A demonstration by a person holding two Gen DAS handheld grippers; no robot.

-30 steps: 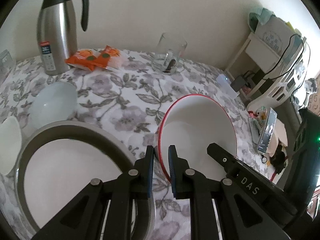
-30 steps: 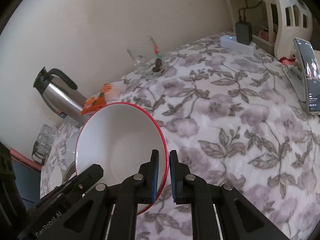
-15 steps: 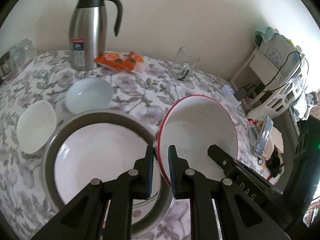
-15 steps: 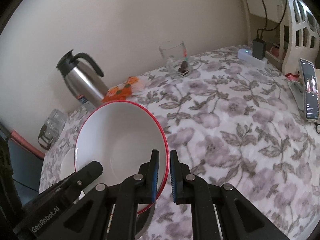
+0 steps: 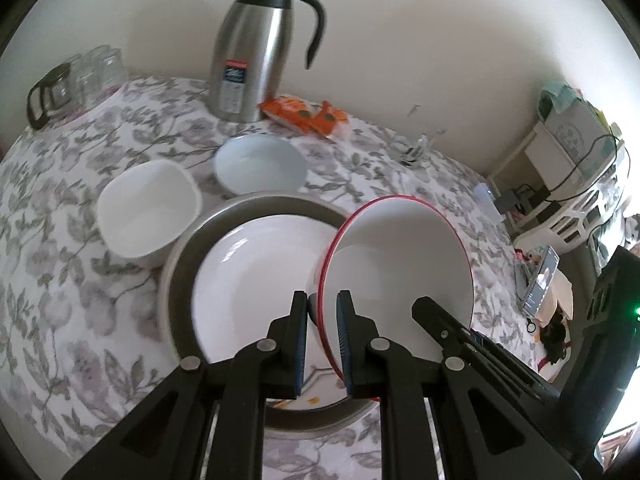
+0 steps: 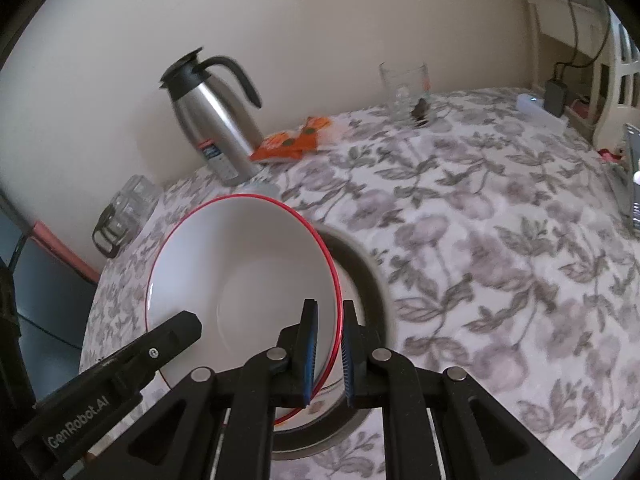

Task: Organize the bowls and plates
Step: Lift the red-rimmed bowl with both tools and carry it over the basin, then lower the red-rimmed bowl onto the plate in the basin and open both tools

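Observation:
A white bowl with a red rim is held tilted in the air over a large grey-rimmed white plate. My left gripper is shut on the bowl's left rim. My right gripper is shut on the bowl's right rim. The bowl hides most of the plate in the right wrist view. A square white bowl and a round pale blue bowl sit on the table just behind the plate.
A steel thermos jug, an orange snack packet and a clear glass stand along the back wall. A glass pot with cups is at the far left. A phone lies past the table's right edge.
Both grippers have carried the red-rimmed bowl left, from beside the grey plate to above it. The two small bowls have come into full view in the left wrist view.

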